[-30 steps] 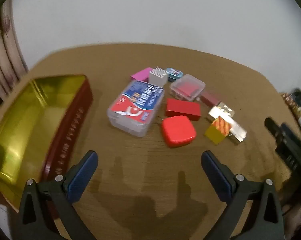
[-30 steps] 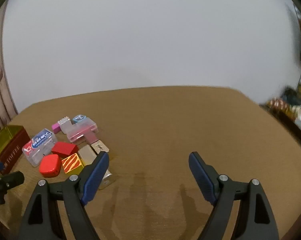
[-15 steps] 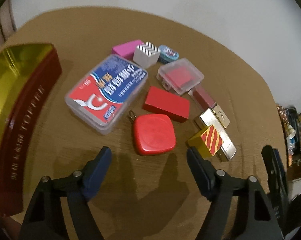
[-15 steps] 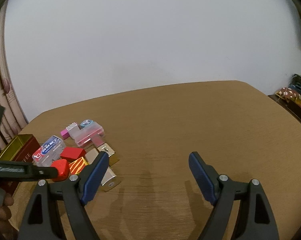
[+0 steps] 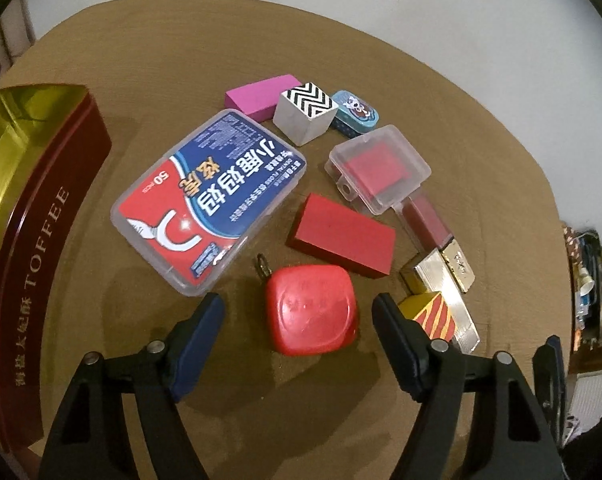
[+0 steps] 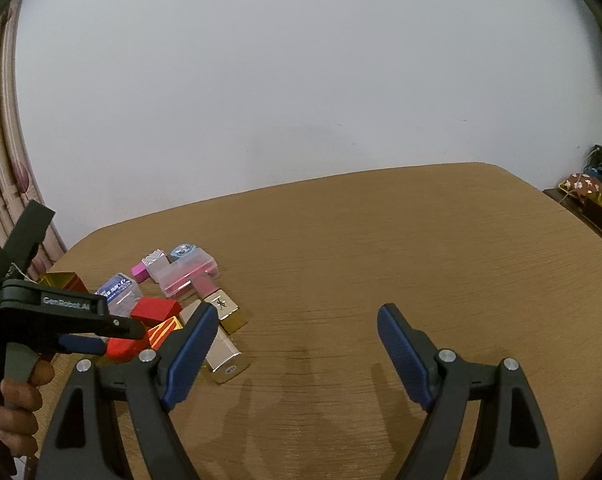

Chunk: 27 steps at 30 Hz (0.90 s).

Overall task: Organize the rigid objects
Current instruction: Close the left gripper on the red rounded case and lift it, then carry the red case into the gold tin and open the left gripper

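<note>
My left gripper [image 5: 299,310] is open, its fingers on either side of a rounded red case [image 5: 312,315] on the brown table. Beyond it lie a red block [image 5: 343,236], a clear dental floss box [image 5: 211,200], a clear box with a red pad [image 5: 377,170], a zigzag cube [image 5: 305,118], a pink block [image 5: 263,94], a teal tin [image 5: 355,118], gold bars [image 5: 441,276] and a yellow-red cube [image 5: 431,312]. My right gripper [image 6: 297,326] is open and empty over bare table, right of the pile [image 6: 173,280].
An open red and gold toffee tin [image 5: 41,216] stands at the left of the table. The left gripper's body [image 6: 53,312] and the hand holding it show in the right wrist view. Cluttered shelves [image 5: 589,280] stand off the table's right edge.
My left gripper has moved forward and down to the pile, and the red case now sits between its fingers. The right gripper has stayed almost still.
</note>
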Each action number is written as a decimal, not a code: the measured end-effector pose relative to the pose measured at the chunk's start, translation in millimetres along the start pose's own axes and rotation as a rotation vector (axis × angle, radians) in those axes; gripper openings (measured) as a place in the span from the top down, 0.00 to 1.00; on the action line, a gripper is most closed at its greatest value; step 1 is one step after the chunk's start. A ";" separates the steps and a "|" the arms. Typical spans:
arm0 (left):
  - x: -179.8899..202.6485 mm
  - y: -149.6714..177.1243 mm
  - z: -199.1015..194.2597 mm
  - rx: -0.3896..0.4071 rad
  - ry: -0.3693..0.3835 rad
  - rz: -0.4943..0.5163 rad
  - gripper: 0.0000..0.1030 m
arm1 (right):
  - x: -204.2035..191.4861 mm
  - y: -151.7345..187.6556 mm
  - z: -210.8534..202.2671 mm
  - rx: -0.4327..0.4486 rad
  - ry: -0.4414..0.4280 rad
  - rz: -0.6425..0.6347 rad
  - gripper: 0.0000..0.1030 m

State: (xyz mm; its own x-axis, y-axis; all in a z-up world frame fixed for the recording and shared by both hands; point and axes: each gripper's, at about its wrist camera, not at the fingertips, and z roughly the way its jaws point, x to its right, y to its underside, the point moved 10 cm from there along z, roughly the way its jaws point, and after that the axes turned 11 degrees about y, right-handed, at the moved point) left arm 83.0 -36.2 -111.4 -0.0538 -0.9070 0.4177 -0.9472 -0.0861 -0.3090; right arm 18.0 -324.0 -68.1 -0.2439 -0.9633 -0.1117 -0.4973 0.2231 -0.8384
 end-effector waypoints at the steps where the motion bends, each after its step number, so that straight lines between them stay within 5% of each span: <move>1: 4.6 -1.4 4.0 -0.005 -0.017 0.011 0.31 | 0.3 0.0 -0.1 -0.001 -0.002 0.001 0.18; 3: 7.8 -0.3 5.4 -0.011 -0.040 0.037 0.34 | 1.9 0.0 -0.9 -0.004 -0.005 0.006 0.18; 7: 12.8 1.6 8.4 -0.005 -0.095 0.092 0.58 | 2.2 -0.5 -2.4 -0.008 -0.005 0.010 0.18; 15: 13.7 8.0 -3.0 -0.041 -0.041 0.089 0.58 | 0.7 -1.8 -0.8 -0.013 0.001 0.014 0.18; 21: 17.6 16.4 -61.6 -0.014 -0.007 0.135 0.58 | -1.0 -0.9 2.2 -0.024 0.004 0.017 0.18; 27: -11.3 -8.0 -138.8 0.105 -0.105 0.164 0.58 | 1.4 1.3 5.7 -0.043 0.008 0.030 0.18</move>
State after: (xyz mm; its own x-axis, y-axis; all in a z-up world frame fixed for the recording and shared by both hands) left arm 47.3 31.9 5.0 -0.1658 -0.9497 0.2655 -0.8901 0.0282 -0.4549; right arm 21.8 -325.9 -72.4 -0.2654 -0.9551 -0.1318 -0.5250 0.2579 -0.8111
